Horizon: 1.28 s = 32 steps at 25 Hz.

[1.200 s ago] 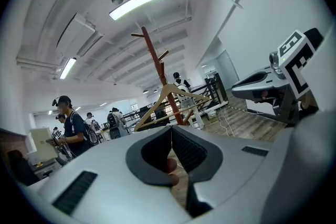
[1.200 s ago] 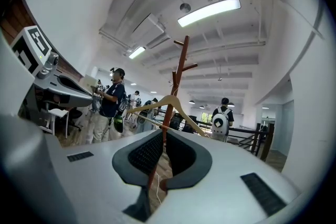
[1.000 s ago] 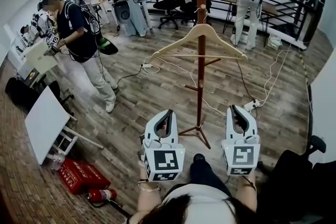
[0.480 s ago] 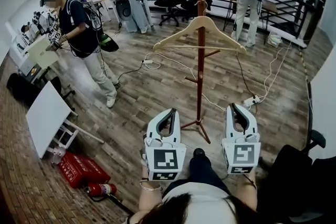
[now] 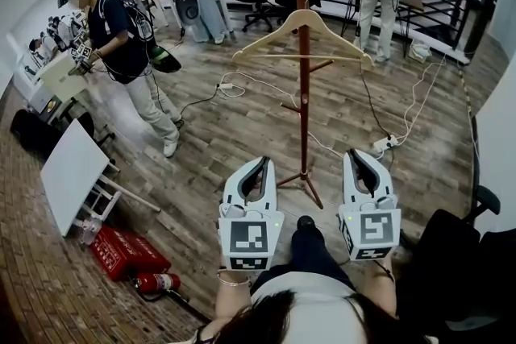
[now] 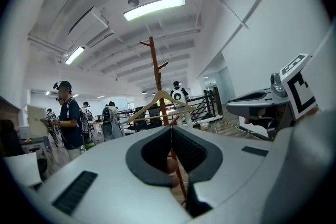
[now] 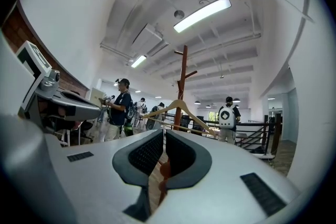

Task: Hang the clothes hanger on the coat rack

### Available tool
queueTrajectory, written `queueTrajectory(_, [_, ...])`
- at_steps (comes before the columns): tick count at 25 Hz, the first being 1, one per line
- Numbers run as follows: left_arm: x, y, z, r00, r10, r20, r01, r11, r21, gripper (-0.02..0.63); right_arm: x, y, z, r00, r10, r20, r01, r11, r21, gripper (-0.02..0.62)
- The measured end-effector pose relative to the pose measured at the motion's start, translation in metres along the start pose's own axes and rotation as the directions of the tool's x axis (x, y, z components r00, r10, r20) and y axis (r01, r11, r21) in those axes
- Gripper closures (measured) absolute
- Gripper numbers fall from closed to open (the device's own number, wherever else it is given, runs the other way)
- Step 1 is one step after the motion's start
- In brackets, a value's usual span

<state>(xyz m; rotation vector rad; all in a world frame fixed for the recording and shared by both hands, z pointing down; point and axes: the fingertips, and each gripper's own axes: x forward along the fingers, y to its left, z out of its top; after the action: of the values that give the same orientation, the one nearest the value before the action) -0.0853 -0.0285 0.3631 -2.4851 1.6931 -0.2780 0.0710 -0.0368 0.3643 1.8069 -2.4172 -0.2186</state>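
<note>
A light wooden clothes hanger hangs by its hook on the tall reddish-brown coat rack, a little way ahead of me. Both grippers are held low in front of my body and point level at the rack, well short of it. My left gripper is shut with nothing in it, and my right gripper is likewise shut and empty. In the left gripper view the hanger and rack show beyond the closed gripper. The right gripper view shows the hanger above its gripper.
A person with grippers stands at the left beside a white table. A red box and a fire extinguisher lie near my feet. Cables and a power strip cross the wood floor. Office chairs and a railing are behind.
Both grippers have drawn back a little from the rack, staying shut. The hanger still hangs on the rack.
</note>
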Motion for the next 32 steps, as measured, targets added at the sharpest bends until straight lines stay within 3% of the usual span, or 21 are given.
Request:
queueTrajectory(7, [-0.004, -0.006, 0.0, 0.999, -0.027, 0.047, 0.028, 0.999, -0.032, 0.591, -0.009, 0.007, -0.002, 0.999, 0.042, 0.002, -0.042, 0.994, 0.105, 0.549])
queueTrajectory(23, [-0.001, -0.011, 0.004, 0.999, -0.016, 0.052, 0.02, 0.997, -0.081, 0.592, -0.012, 0.006, -0.01, 0.998, 0.063, -0.025, -0.06, 0.991, 0.122, 0.554])
queueTrajectory(32, [0.006, -0.023, 0.005, 0.997, -0.055, 0.046, 0.059, 0.995, -0.082, 0.592, -0.016, -0.005, -0.014, 0.998, 0.046, -0.033, -0.042, 0.992, 0.12, 0.554])
